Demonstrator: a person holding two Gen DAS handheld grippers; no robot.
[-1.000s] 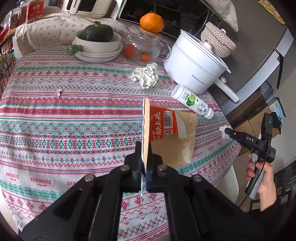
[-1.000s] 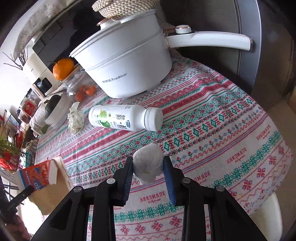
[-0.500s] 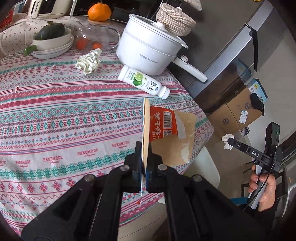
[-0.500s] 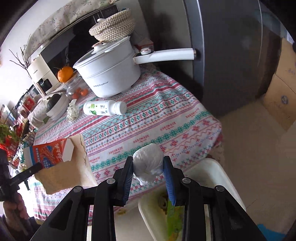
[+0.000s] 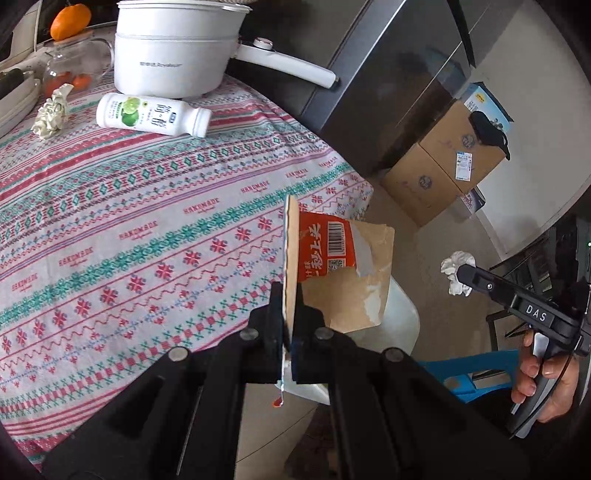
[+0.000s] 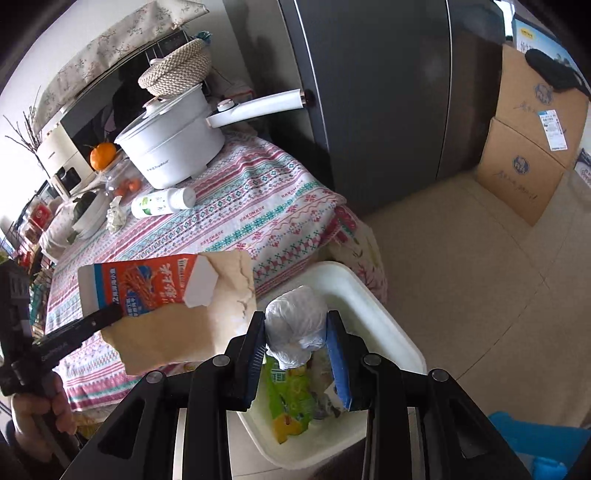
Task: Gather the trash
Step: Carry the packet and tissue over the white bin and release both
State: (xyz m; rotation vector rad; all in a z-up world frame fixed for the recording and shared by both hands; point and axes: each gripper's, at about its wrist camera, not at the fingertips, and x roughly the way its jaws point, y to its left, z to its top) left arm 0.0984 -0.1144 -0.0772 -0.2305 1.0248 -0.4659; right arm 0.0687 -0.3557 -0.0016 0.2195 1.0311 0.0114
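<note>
My left gripper (image 5: 290, 321) is shut on the edge of a torn red-and-brown cardboard snack box (image 5: 332, 266), held upright past the table's edge; the box (image 6: 166, 295) also shows in the right wrist view. My right gripper (image 6: 297, 332) is shut on a crumpled white wad (image 6: 295, 325), hanging over a white bin (image 6: 369, 306) that holds a green wrapper (image 6: 291, 398) and other scraps. On the patterned tablecloth (image 5: 147, 229) lie a white bottle (image 5: 151, 118) on its side and a crumpled paper ball (image 5: 51, 114).
A white pot (image 5: 173, 55) with a long handle stands at the table's back, beside a glass jar (image 5: 70, 70) and an orange (image 5: 70, 22). A dark fridge (image 6: 369, 92), stacked cardboard boxes (image 6: 524, 166) and a blue stool (image 6: 535, 443) surround the bin.
Both grippers have swung off the table towards its right edge, each keeping its load. The right gripper with the wad now hangs over the bin, and the box is beside it.
</note>
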